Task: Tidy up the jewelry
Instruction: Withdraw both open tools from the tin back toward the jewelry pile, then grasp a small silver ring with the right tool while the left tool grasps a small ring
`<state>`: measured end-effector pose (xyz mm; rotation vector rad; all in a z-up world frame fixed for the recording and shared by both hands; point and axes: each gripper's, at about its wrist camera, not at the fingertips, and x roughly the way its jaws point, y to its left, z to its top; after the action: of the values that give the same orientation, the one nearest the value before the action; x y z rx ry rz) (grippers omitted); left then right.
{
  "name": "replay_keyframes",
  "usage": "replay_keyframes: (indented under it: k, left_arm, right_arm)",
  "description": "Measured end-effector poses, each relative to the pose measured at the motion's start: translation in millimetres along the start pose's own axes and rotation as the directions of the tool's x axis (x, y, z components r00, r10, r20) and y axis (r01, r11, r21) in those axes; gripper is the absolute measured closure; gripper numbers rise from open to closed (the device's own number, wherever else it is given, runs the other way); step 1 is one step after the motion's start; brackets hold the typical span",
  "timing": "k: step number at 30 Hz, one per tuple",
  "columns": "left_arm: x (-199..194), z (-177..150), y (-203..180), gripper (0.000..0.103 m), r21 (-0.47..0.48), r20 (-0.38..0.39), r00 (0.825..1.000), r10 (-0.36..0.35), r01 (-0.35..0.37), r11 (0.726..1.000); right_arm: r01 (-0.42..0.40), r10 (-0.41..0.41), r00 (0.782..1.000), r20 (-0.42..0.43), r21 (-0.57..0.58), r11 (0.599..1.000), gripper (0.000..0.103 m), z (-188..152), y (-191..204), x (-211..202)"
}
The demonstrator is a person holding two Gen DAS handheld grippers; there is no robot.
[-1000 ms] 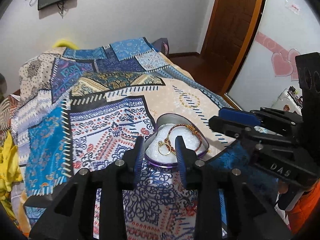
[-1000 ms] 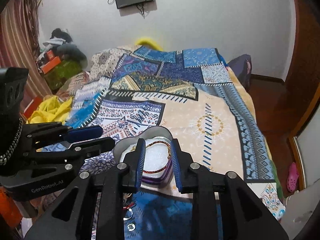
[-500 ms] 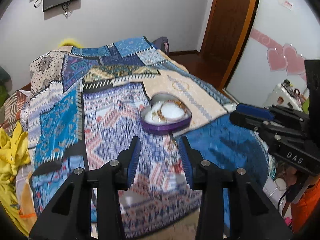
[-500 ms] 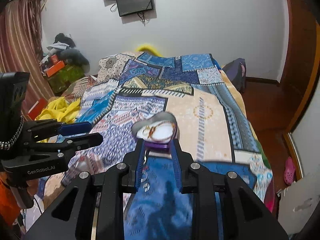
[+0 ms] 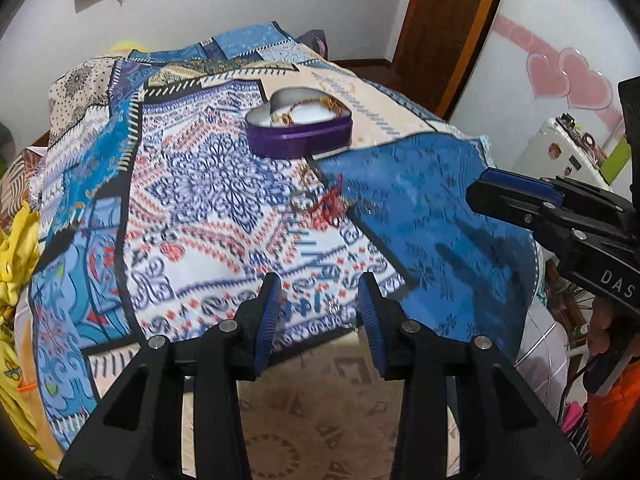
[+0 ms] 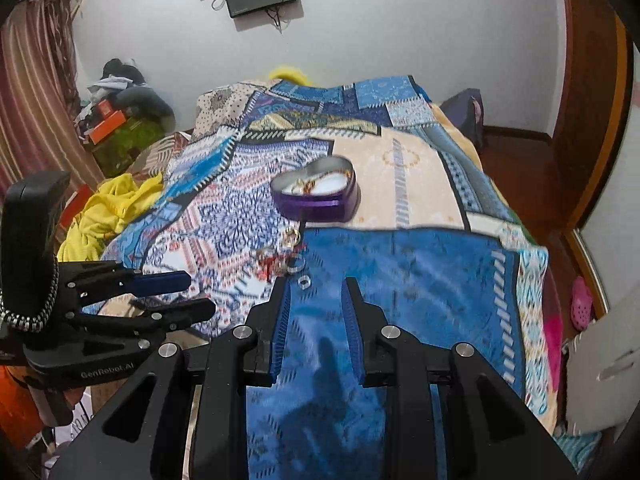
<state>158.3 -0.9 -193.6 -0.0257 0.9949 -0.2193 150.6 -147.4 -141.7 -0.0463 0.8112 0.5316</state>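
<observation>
**Both grippers empty, heart tin and loose jewelry lying ahead of them**

From my left wrist camera, the left gripper point(image 5: 318, 300) has its jaws parted with nothing between them, only the patterned bedspread point(image 5: 192, 184) showing in the gap. The purple heart-shaped tin point(image 5: 300, 128) sits well ahead of it and almost straight out from the fingers, lid off, with a gold bracelet point(image 5: 316, 102) and other pieces I can't make out lying on its white lining. Between that gripper and the tin, slightly to its right, a small cluster of loose jewelry point(image 5: 320, 202) lies on the cover at the edge of the plain blue cloth point(image 5: 432, 240); it is blurred, but I see a ring and something red.

On my right wrist camera, the right gripper point(image 6: 316, 304) is likewise spread and holds nothing. A silver ring point(image 6: 305, 281) lies on the blue cloth point(image 6: 400, 280) just ahead of the left fingertip point(image 6: 282, 292). The rest of the loose pieces point(image 6: 280, 258) are near, a little farther forward and to the left. The tin point(image 6: 316, 196) stands beyond them, directly ahead. The left gripper point(image 6: 172, 298) appears off to the left side of this view, level with my fingers, also hanging apart from the jewelry.
</observation>
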Motion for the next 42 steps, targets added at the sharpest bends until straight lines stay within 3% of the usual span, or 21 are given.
replay_keyframes:
  k: [4, 20, 40, 42]
  left_arm:
    - [4.1, -6.6, -1.3, 0.064, -0.003, -0.009, 1.000, -0.008, 0.008, 1.000]
    - [11.9, -15.8, -5.8, 0.095, 0.022, 0.005, 1.000, -0.007, 0.007, 1.000]
    - [6.2, -4.9, 23.5, 0.096, -0.028, 0.064, 0.998, -0.023, 0.025, 0.999]
    - [7.5, -3.9, 24.8, 0.101, -0.030, 0.066, 0.998, -0.023, 0.025, 0.999]
  right_arm:
    - [0.005, -0.005, 1.000, -0.018, 0.009, 1.000, 0.079, -8.9, -1.3, 2.8]
    - [-0.012, 0.013, 0.998, -0.058, 0.019, 1.000, 0.079, -18.1, -2.7, 16.1]
    - [0.008, -0.016, 0.994, -0.110, -0.072, 0.997, 0.079, -3.4, 9.6, 63.9]
    - [0.013, -0.021, 0.995, -0.102, -0.082, 0.997, 0.079, -3.6, 11.1, 65.6]
